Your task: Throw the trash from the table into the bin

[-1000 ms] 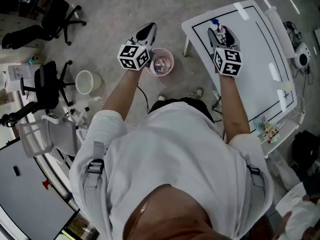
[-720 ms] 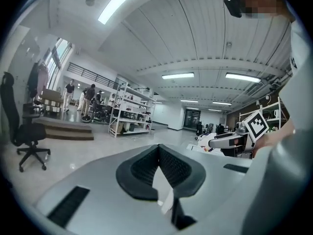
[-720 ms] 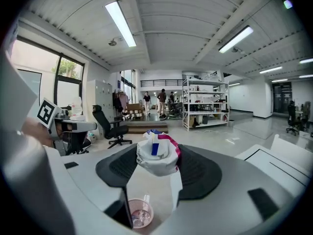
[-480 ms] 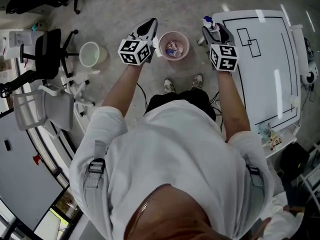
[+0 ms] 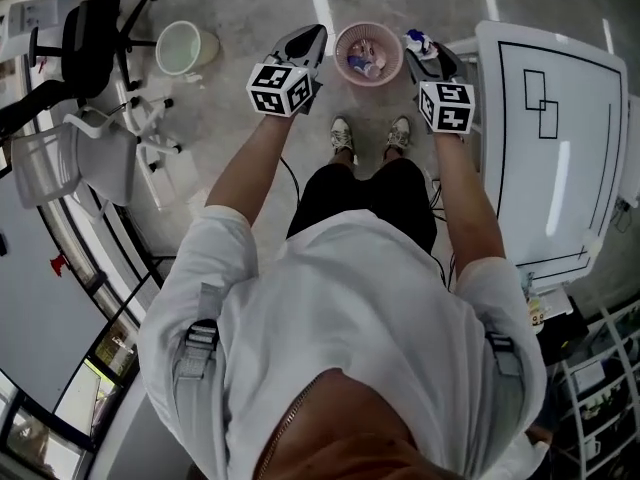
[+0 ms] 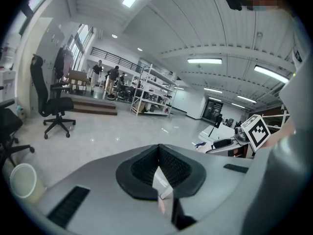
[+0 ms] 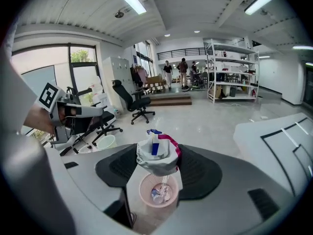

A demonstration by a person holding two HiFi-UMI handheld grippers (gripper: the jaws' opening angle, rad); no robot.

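As I look down in the head view, the pink bin stands on the floor by my feet, between my left gripper and right gripper — the white tabletop lies to the right. In the left gripper view, my fingers are clenched together. In the right gripper view, my fingers grasp a crumpled wrapper — the bin shows just below it.

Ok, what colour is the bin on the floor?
The bin is pink, clearest in the head view.
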